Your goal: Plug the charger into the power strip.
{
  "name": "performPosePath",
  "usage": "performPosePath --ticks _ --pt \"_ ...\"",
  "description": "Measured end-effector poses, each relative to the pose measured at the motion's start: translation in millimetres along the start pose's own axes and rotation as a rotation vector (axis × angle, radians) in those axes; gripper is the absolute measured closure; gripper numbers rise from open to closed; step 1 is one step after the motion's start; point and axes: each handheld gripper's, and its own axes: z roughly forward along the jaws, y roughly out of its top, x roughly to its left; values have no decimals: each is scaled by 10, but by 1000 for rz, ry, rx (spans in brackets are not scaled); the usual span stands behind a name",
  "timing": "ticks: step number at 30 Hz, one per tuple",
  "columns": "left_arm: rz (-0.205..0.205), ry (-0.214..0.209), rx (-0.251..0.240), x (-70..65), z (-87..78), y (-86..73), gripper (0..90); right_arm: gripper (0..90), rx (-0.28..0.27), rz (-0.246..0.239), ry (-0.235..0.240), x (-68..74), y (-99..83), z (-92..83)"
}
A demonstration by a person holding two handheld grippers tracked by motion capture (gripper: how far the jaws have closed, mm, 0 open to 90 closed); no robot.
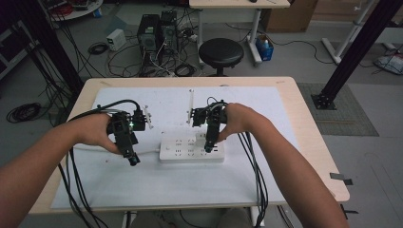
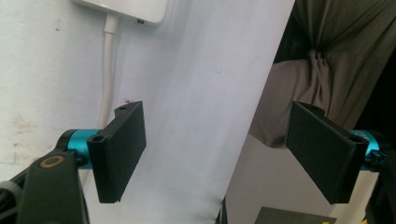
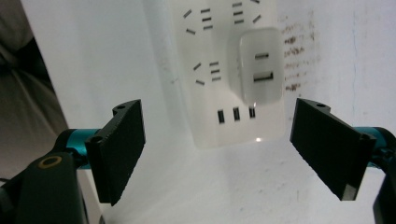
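Power strip (image 1: pixel 191 148), white, oblong, lay flat near the desk (image 1: pixel 304 123) middle on a white sheet (image 1: pixel 166 185). White charger block (image 3: pixel 259 65) sat plugged into its right end, two slots on its face. Right gripper (image 3: pixel 219 154) hung over that end, jaws apart, empty. Left gripper (image 2: pixel 215 156) open, empty, beside the strip's left end.
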Motion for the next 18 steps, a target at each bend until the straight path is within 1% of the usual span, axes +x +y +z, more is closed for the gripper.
performPosePath --ticks 2,3,5,6,8,9,10,11,12,13,14,15,18 --pt "-5 2 0 -13 -41 16 207 177 -7 6 -8 38 -57 -67" --pt "2 2 4 -10 -67 23 207 177 -14 12 -7 62 -88 -109" --pt "4 6 3 -21 -112 33 207 177 -10 26 -18 113 -153 -200" --pt "4 6 1 -26 -132 37 207 177 -20 23 -24 126 -188 -241" --pt "-3 10 -2 -48 -157 45 207 177 -12 32 -38 166 -259 -319" --pt "4 13 2 -53 -174 50 207 177 -11 34 -41 181 -294 -352" --pt "1 12 -3 -61 -184 52 207 177 -9 44 -47 200 -330 -385" --pt "2 13 -4 -68 -204 57 207 177 -6 41 -51 205 -358 -409" --pt "1 14 -5 -75 -218 59 207 177 -5 61 -56 236 -404 -442" --pt "1 14 -5 -75 -218 59 207 177 -5 61 -56 236 -404 -442" --pt "6 17 -4 -80 -260 64 207 177 -8 62 -59 246 -440 -465" --pt "4 19 -4 -87 -278 68 207 177 -6 75 -65 280 -520 -517" --pt "9 28 -4 -108 -323 87 207 177 -2 88 -72 319 -613 -568"
